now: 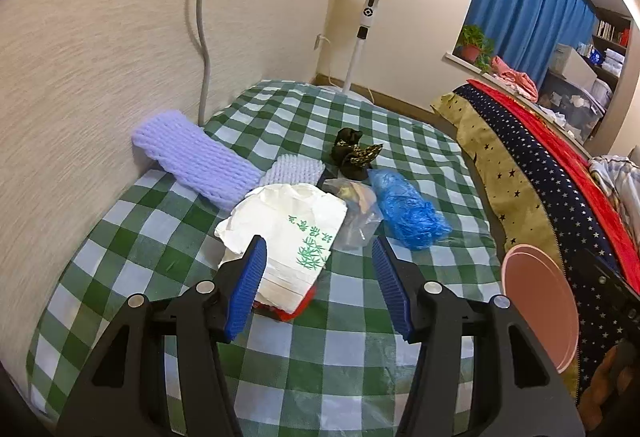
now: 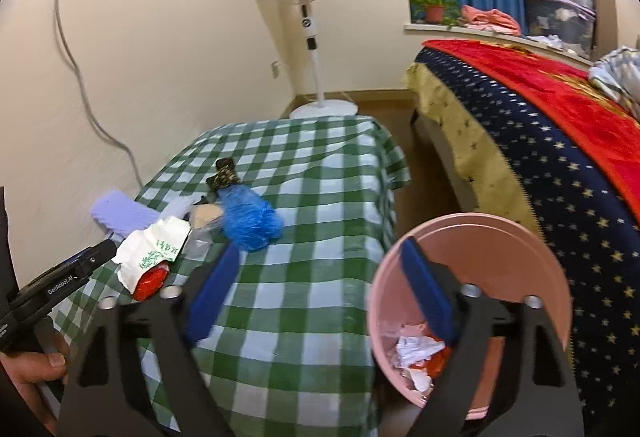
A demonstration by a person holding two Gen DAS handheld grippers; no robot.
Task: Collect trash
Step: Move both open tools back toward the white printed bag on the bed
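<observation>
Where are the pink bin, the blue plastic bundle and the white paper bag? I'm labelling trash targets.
pink bin (image 2: 472, 237): right wrist view, on its inner back wall.
blue plastic bundle (image 1: 404, 209): left wrist view, on its crumpled middle.
white paper bag (image 1: 288, 225): left wrist view, on its flat top face.

White wrapper (image 1: 286, 237), clear bag (image 1: 356, 215), blue plastic (image 1: 408, 211) beside pink bin (image 2: 472, 277).

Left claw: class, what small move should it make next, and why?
Probably ease forward and close on the white paper bag. The left claw is open and empty, the bag lies nearest, partly between its pads, and the pink trash bin waits beside the table.
</observation>
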